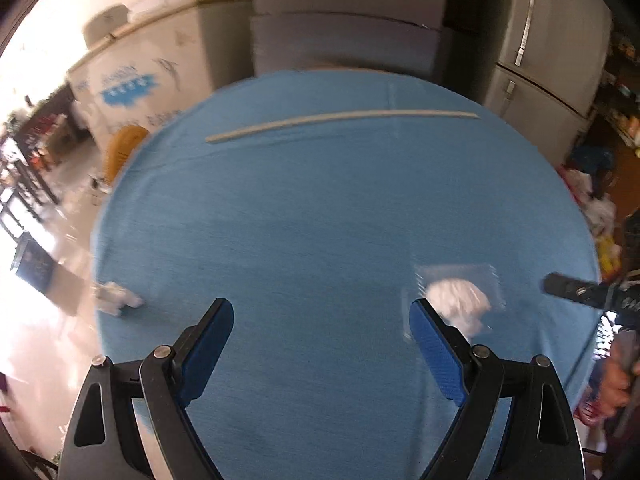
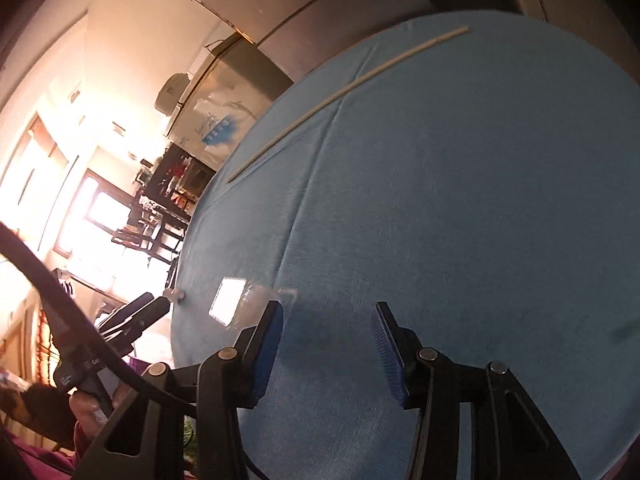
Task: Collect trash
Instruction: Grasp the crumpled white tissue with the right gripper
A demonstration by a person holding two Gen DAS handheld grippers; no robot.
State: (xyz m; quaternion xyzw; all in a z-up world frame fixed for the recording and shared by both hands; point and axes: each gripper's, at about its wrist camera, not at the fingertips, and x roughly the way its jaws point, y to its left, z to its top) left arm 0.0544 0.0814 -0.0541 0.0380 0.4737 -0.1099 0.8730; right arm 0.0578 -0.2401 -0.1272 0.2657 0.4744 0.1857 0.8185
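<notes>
Wide blue ribbed left fingers (image 1: 224, 324) over smooth round blue tablecloth (image 1: 320, 208), crumpled white tissue (image 1: 460, 300) beside.

Grey refrigerator (image 1: 548, 40), bright window (image 2: 108, 208), seemingly pale glossy floor (image 1: 52, 320).

Harsh daylight from the windows (image 2: 106, 216) blows out the left side of both views, the fisheye bends the edges into dark corners, and motion blur smears the blue tablecloth (image 1: 320, 208).
</notes>
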